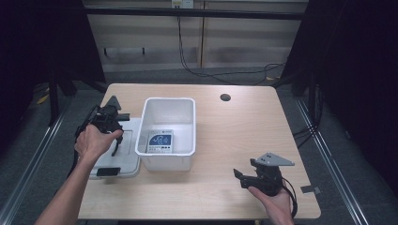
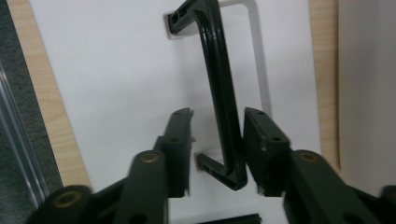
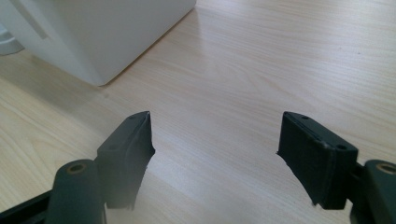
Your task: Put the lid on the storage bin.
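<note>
Pale wood tabletop (image 1: 244, 136), dark curtains around. White lid (image 2: 107, 88) flat beside white bin (image 1: 190, 126), at left. Likely light, stiff, slick plastic; best taken by black handle (image 2: 219, 93). Left gripper (image 2: 217, 149) straddling handle, one pad touching, not yet clamped. Right gripper (image 3: 215, 154) apart, empty.

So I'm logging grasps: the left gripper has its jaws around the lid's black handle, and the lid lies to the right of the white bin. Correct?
Not quite. The high view shows the lid lying left of the white bin. The left gripper does straddle the black handle.
</note>
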Tool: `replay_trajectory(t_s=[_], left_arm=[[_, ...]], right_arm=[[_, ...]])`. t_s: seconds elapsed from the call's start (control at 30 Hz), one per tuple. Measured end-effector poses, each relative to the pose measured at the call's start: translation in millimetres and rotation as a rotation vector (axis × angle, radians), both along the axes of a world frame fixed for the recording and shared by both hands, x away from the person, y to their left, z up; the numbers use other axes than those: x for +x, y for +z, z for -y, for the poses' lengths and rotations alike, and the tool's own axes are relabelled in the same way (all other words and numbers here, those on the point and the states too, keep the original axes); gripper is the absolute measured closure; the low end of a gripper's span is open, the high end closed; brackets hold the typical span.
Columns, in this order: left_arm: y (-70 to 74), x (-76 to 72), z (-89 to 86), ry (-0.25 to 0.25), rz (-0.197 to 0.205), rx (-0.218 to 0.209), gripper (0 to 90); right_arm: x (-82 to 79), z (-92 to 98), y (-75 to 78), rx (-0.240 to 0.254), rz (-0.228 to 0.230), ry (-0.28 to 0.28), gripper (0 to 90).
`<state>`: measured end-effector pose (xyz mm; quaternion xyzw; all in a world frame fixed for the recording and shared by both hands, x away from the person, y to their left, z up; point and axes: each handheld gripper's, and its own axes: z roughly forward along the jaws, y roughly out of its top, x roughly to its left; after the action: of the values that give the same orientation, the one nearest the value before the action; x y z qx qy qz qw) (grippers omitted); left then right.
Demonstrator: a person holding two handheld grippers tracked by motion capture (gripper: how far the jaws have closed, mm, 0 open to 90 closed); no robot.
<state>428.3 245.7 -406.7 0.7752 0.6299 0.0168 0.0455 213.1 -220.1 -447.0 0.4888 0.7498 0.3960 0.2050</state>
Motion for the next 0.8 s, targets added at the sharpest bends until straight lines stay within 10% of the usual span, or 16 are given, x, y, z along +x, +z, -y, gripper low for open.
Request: replay_trajectory(t_s=[0.8], left_arm=[[-7.9, 20.1, -4.8, 0.069, -0.070, 0.019, 78.5]], right_arm=[[-0.2, -3.0, -1.1, 0.004, -0.008, 0.016, 25.5]])
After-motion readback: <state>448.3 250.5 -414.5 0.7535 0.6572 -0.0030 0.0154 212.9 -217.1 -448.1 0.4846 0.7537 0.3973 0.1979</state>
